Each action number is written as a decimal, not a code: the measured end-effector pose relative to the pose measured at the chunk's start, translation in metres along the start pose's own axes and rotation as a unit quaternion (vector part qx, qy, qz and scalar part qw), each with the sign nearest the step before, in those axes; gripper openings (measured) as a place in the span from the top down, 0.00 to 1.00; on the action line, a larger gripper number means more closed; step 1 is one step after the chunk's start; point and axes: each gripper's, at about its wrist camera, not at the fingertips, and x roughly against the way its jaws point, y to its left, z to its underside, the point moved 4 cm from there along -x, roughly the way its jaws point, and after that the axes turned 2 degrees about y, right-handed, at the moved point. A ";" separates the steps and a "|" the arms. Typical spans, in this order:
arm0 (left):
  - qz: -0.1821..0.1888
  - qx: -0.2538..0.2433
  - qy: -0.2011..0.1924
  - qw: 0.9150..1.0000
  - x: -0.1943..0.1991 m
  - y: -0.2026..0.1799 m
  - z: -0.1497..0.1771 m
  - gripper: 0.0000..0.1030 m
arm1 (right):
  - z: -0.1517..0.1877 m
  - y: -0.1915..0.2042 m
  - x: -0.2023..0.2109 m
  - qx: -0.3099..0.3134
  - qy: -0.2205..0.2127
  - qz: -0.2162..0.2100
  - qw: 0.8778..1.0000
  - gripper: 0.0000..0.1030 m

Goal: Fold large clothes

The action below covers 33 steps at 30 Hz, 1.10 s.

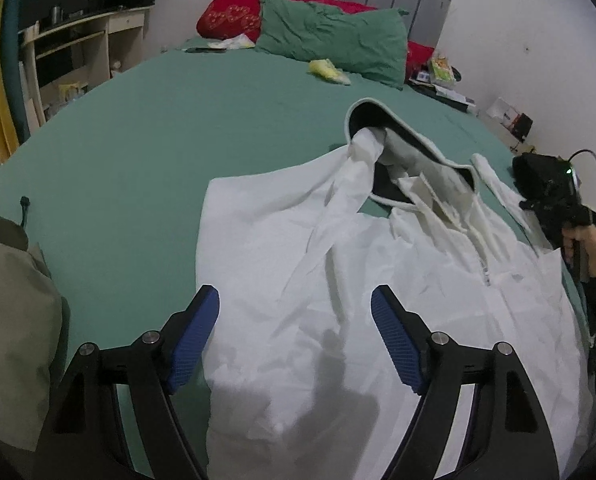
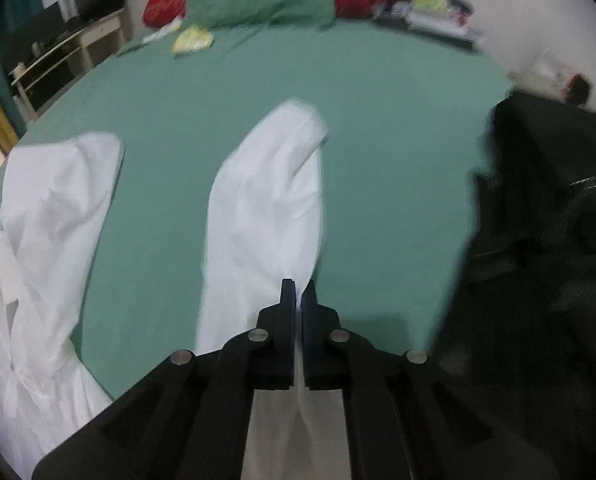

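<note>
A white hooded jacket (image 1: 337, 280) lies spread on the green bed sheet (image 1: 158, 140), its dark-lined hood (image 1: 397, 148) toward the pillows and one sleeve folded over the body. My left gripper (image 1: 296, 308) is open and empty, hovering over the jacket's lower body. My right gripper (image 2: 298, 292) is shut on the jacket's right sleeve (image 2: 266, 192), which stretches ahead over the sheet. The rest of the jacket (image 2: 38, 240) shows at the left of the right wrist view. The right gripper and hand also show in the left wrist view (image 1: 553, 200), at the jacket's right edge.
A green pillow (image 1: 333, 40) and red pillow (image 1: 234, 12) lie at the headboard, with a yellow item (image 1: 327, 70) near them. An olive garment (image 1: 10, 320) lies at the left. A dark garment (image 2: 545, 220) lies at the right. A desk (image 1: 82, 40) stands at the far left.
</note>
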 end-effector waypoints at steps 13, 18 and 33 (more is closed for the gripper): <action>0.035 -0.007 -0.034 0.999 0.036 -0.017 -0.003 0.21 | -0.017 0.063 0.229 0.006 -0.156 -0.163 0.974 0.97; 0.045 0.004 -0.052 0.998 0.056 -0.007 -0.004 0.21 | -0.002 0.145 0.241 0.033 -0.178 -0.303 0.936 0.97; 0.021 0.066 -0.057 0.996 0.081 0.050 -0.005 0.21 | 0.126 0.325 0.116 0.165 -0.036 -0.045 0.985 0.36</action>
